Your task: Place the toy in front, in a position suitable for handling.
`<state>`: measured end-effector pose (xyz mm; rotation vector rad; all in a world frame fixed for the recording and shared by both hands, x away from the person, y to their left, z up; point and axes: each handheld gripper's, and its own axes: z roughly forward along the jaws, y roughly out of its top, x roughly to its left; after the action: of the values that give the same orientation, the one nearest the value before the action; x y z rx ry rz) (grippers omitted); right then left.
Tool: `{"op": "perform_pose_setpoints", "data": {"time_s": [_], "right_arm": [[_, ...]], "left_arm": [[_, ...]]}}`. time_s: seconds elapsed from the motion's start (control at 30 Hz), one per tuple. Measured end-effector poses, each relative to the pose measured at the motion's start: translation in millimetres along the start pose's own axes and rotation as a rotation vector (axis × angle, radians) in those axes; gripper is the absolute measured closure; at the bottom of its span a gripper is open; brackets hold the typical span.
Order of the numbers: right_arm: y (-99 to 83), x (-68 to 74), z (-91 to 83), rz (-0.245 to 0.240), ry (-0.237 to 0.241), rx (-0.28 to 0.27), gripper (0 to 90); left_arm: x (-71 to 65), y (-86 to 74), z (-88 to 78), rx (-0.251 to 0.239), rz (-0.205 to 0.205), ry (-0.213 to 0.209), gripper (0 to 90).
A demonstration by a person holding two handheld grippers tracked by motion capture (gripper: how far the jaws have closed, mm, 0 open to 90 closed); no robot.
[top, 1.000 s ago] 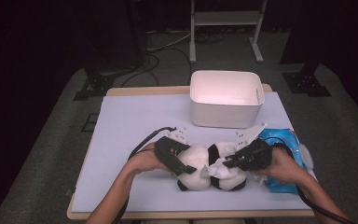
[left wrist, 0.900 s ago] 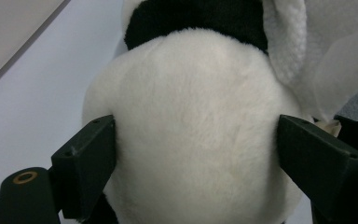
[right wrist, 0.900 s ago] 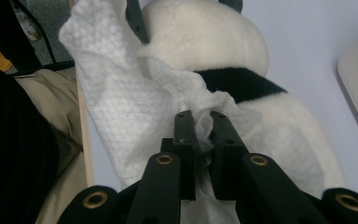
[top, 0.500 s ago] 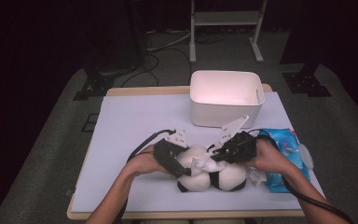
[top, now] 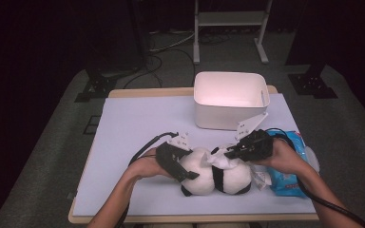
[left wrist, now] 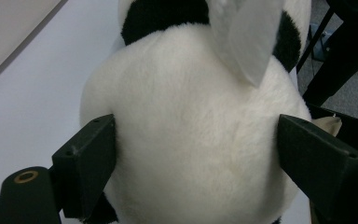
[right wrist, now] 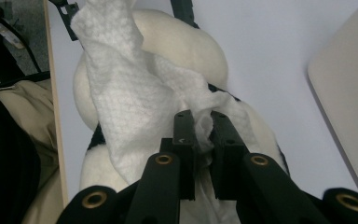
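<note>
1 plush panda (top: 216, 175) lies on the table (top: 128, 128), just in front of the white bin (top: 230, 97); the left gripper (left wrist: 196, 154) clamps its white body wide; the right gripper (right wrist: 201, 122) pinches a white wipe (right wrist: 121, 102) against it; a blue wipe pack (top: 287, 166) lies just beside it.

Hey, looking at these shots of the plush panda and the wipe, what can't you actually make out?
- Plush panda face: turned away in the left gripper view, under the wipe in the right gripper view.
- Blue wipes pack label: too small in the high view, partly behind the right hand.
- White bin floor: glare washes it out.
- Right gripper pads: wipe bunches between them.
</note>
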<state>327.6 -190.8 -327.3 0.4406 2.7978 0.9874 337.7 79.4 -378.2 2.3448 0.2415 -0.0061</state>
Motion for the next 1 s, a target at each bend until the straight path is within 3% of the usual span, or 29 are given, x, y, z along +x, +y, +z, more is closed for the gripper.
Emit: {"op": "perform_pose_setpoints", "data": {"time_s": [0.37,0.63,0.8,1.0], "right_arm": [[-17.8,-2.7,-13.9,0.043,-0.008,-0.019,81.2],[-23.5,4.8,-9.8,0.036,-0.008,-0.017,81.4],[-25.1,7.1,-10.2,0.033,-0.007,-0.017,81.5],[-25.4,13.9,-11.0,0.027,0.008,-0.021,81.5]], "left_arm": [[-1.4,0.7,-0.6,0.007,0.000,-0.007,14.1],[0.3,5.8,-4.8,0.021,-0.004,-0.014,12.6],[5.6,12.6,-6.9,0.010,-0.034,-0.039,10.0],[9.4,18.9,-2.2,0.035,-0.031,-0.050,7.3]]}}
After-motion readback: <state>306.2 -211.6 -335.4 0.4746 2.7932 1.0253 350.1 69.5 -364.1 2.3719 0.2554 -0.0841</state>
